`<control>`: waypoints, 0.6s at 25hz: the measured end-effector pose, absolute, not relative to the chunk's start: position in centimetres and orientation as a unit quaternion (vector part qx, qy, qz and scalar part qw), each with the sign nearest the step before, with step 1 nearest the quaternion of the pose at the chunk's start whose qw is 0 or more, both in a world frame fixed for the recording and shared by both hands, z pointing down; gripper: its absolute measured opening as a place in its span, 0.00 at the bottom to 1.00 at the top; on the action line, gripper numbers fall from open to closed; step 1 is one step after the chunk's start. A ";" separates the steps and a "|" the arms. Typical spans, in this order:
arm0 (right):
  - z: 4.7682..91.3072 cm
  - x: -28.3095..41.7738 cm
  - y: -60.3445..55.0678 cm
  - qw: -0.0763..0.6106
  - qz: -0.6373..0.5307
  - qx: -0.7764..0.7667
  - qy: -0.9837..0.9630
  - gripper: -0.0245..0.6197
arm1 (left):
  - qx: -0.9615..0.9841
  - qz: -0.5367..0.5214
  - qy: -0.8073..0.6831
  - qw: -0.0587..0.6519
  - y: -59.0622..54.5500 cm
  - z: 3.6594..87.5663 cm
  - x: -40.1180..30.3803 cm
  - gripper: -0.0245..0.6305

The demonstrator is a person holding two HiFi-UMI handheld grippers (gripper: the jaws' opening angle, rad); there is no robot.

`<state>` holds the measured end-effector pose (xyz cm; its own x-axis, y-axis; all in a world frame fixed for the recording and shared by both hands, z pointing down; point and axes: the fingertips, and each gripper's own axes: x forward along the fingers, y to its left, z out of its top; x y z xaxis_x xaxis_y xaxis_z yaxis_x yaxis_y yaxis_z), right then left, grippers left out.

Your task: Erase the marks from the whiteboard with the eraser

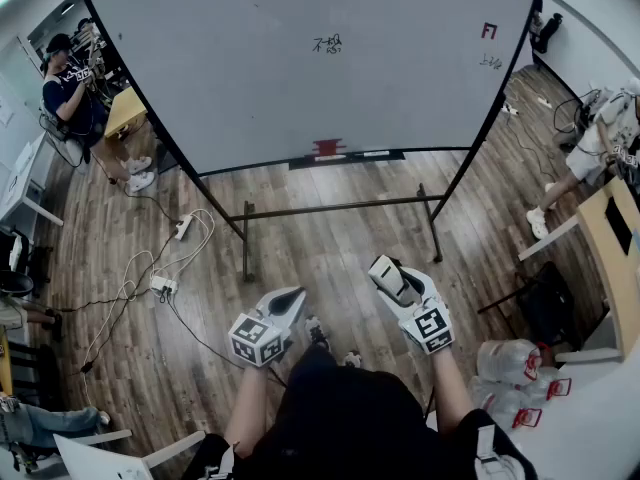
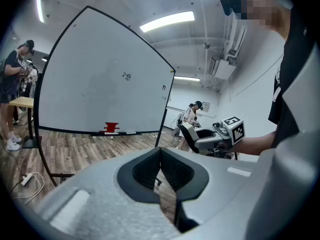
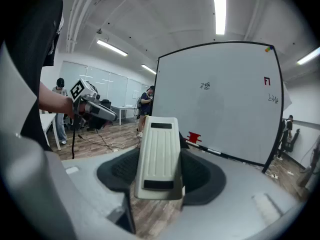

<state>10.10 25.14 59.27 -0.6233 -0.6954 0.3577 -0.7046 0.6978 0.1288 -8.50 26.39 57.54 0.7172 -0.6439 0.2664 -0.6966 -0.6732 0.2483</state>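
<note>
Black shirt (image 1: 345,418) (grey left gripper (image 1: 293,296)).

Whiteboard (image 1: 250,58): a large white panel in a thin black frame, upright on a black stand with splayed legs on the wood floor. Its surface is mostly clean. Marks: a small black scribble (image 1: 327,44) near the centre, a red bracket-shaped mark (image 1: 489,30) near the upper right edge, and a fainter black scribble (image 1: 490,62) just below that. Eraser (image 3: 159,149): a cream block with a ribbed back and a dark strip at each end. It is clamped lengthwise between the jaws of the right gripper (image 3: 159,174), pointing toward the board and well apart from it.
</note>
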 end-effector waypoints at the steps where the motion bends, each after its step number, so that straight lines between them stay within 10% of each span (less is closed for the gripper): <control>1: 59.3 10.1 25.1 0.194 0.012 0.388 -0.901 0.44 | 0.911 0.078 -0.368 0.168 26.3 57.6 -8.5 0.06; 15: 59.8 9.5 24.7 0.193 0.020 0.377 -0.906 0.44 | 0.911 0.079 -0.368 0.168 25.6 57.8 -8.7 0.05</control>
<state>9.52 24.69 59.78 -0.6417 -0.6752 0.3638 -0.6903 0.7151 0.1096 -8.69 25.65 57.79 0.7173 -0.6432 0.2681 -0.6965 -0.6733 0.2481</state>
